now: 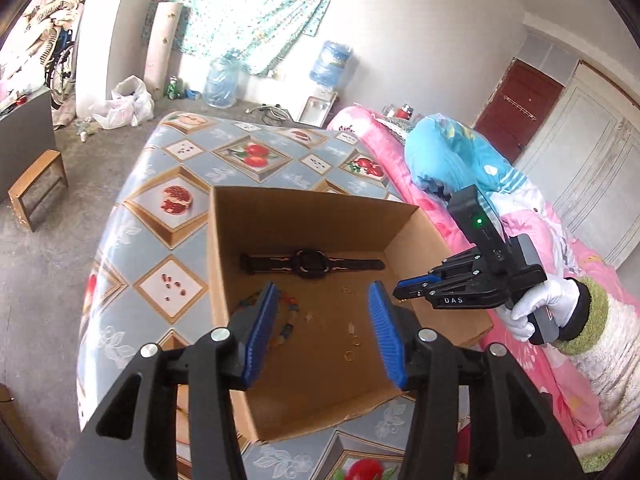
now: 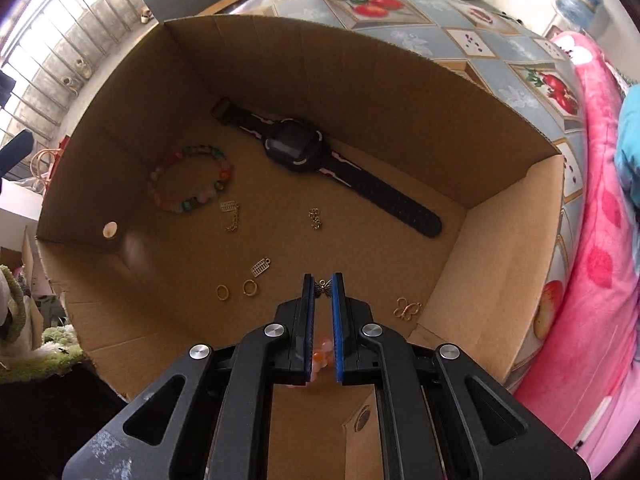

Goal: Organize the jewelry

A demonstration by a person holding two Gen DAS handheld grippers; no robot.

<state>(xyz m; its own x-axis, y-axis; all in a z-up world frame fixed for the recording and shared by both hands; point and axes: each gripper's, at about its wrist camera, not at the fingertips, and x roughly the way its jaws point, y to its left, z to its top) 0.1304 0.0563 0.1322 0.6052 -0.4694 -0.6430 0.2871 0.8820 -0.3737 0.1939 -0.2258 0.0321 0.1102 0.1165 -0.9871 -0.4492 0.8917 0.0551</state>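
Black claws with ribbed blue pads work over an open cardboard box (image 2: 400,80). In the right wrist view, the right claw (image 2: 322,286) has its pads nearly pressed together, pinching a small dark metal butterfly charm (image 2: 322,288) at the tips; pale pink and orange beads (image 2: 320,356) show deeper in the gap, though what they belong to cannot be told. The left claw (image 1: 324,320) stands spread with nothing between its pads, above the box.

Plain brown corrugated board forms the box, which sits on a glossy tablecloth (image 1: 160,240) printed with fruit in diamond frames. On its floor lie a black wristwatch (image 2: 296,148) with a squarish face and a perforated rubbery strap, a ring of round multicoloured beads forming a bracelet (image 2: 188,178), two thin gold rings (image 2: 236,290) just beside each other, a gold butterfly outline (image 2: 408,308) near the right wall, and small silvery charms (image 2: 260,267), one on a short chain. A white-gloved hand (image 1: 540,300) holds the right claw's handle.
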